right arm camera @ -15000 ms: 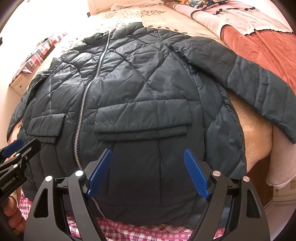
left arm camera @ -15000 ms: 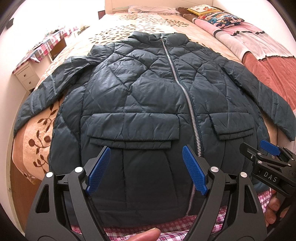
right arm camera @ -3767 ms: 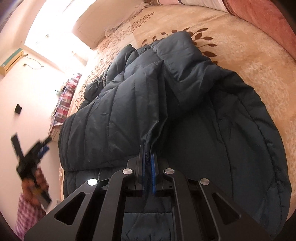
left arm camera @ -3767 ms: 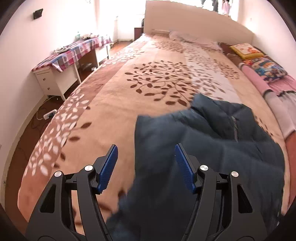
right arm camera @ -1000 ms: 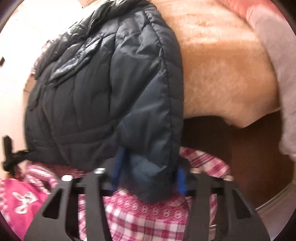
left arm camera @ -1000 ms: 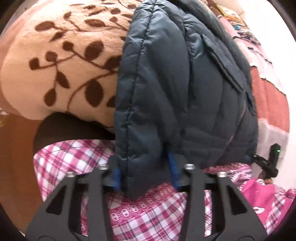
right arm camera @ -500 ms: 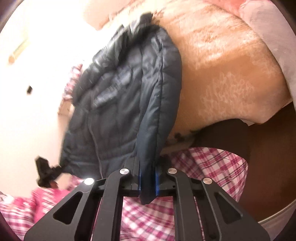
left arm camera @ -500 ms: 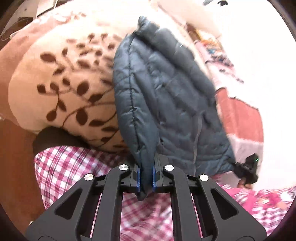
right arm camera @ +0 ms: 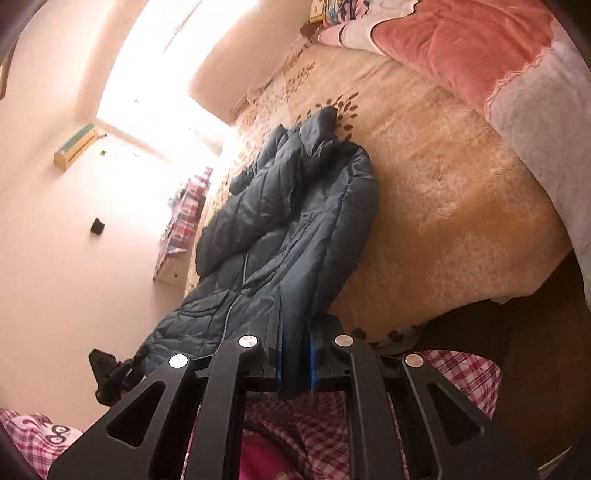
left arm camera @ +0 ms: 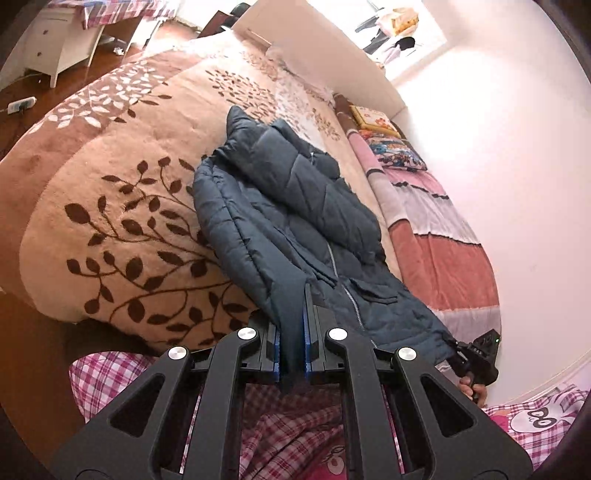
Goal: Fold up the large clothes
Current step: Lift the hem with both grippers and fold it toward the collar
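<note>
Leaf-patterned blanket [left arm camera: 110,229] covered the bed, and on it lay the dark quilted jacket [left arm camera: 295,206], sleeves folded in. Left gripper [left arm camera: 291,347] and right gripper [right arm camera: 295,354] each pinched a hem corner, lifted off the bed edge.

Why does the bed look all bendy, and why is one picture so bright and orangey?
Left wrist view: the fisheye lens curves the bed into a dome, and the window glares white, but the jacket looks sharp. Right wrist view: the window washes everything hazy orange, the jacket looks softer, and the picture sits tilted.
</note>
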A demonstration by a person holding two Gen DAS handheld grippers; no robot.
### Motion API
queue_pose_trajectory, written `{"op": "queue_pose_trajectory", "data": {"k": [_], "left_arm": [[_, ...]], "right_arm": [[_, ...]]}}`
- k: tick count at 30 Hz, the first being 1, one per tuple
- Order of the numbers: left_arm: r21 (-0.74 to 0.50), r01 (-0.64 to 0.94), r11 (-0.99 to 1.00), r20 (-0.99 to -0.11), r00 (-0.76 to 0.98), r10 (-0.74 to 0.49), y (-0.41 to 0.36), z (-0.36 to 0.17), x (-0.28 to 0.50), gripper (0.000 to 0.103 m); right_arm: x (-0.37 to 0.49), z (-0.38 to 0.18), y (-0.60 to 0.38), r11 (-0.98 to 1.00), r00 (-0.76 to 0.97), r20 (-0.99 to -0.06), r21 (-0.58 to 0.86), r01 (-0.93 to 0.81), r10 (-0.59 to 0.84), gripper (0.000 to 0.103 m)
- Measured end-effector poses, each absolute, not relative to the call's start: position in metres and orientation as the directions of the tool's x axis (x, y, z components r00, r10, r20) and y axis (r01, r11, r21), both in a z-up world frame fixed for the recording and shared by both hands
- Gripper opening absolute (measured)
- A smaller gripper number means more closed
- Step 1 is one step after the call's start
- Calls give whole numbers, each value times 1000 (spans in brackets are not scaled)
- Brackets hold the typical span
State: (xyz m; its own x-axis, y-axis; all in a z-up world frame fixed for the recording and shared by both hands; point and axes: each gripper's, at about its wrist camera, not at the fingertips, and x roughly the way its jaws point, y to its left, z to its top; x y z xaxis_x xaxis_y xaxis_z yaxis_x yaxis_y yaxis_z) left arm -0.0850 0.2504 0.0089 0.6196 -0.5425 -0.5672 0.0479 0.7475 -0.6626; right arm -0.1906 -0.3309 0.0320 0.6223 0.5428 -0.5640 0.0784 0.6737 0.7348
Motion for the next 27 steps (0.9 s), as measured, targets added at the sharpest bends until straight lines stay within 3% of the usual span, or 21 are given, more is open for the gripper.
{"op": "queue_pose_trajectory", "data": {"k": [17,27], "left_arm": [[-675,138,724,-459,689,-560,268,43,-146,8],[-710,143,690,-411,710,-571,270,58,-117,8]], "right_arm": [[-235,69,-331,667,686,-491,745,12,537,11],[-210,90,-336,650,709,-457,760,-3,537,11]]}}
